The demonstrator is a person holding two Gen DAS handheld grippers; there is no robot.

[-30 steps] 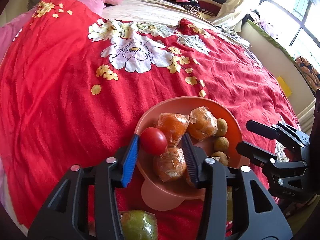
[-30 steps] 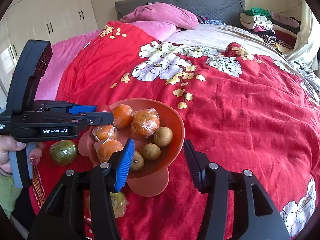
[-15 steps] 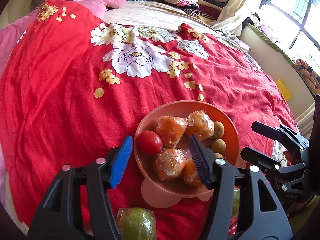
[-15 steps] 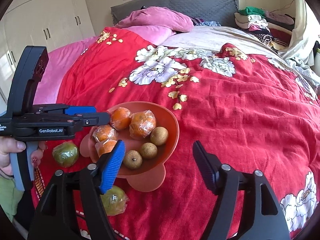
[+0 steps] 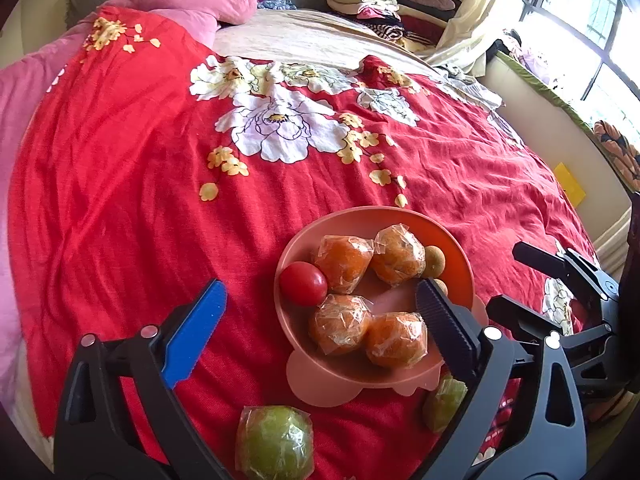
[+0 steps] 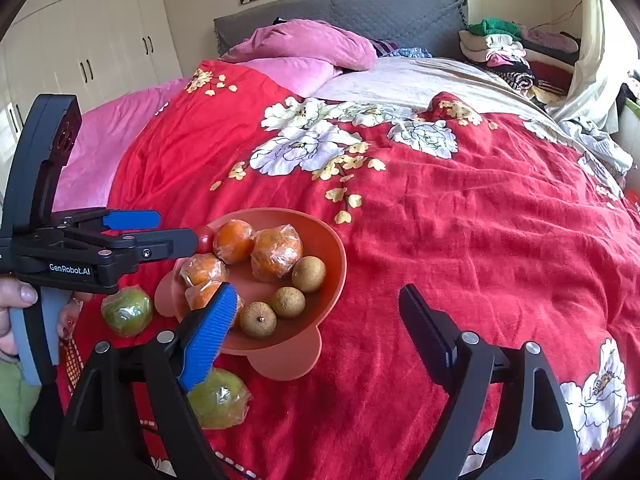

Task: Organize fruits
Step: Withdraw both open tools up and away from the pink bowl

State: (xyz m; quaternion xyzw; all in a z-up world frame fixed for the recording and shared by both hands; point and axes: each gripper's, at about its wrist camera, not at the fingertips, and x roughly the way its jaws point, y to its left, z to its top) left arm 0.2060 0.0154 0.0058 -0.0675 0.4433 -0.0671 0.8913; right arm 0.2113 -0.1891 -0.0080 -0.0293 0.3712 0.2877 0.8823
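1. The orange bowl (image 5: 460, 256) sat on the red floral bedspread (image 5: 120, 160) near the bed's close edge, holding a red tomato (image 5: 303, 283), four wrapped oranges (image 5: 344, 258) and three brown longans (image 6: 309, 273).
2. Two wrapped green fruits (image 5: 274, 443) lay on the bedspread just beside the bowl's foot.
3. The left gripper (image 5: 320, 332) had just been opening; its jaws stood wide over the bowl's near side, gripping nothing.
4. The right gripper (image 6: 316, 330) had also just been opening, wide and empty, over the bowl's right edge.
5. A hand (image 6: 12, 312) held the left gripper's handle.
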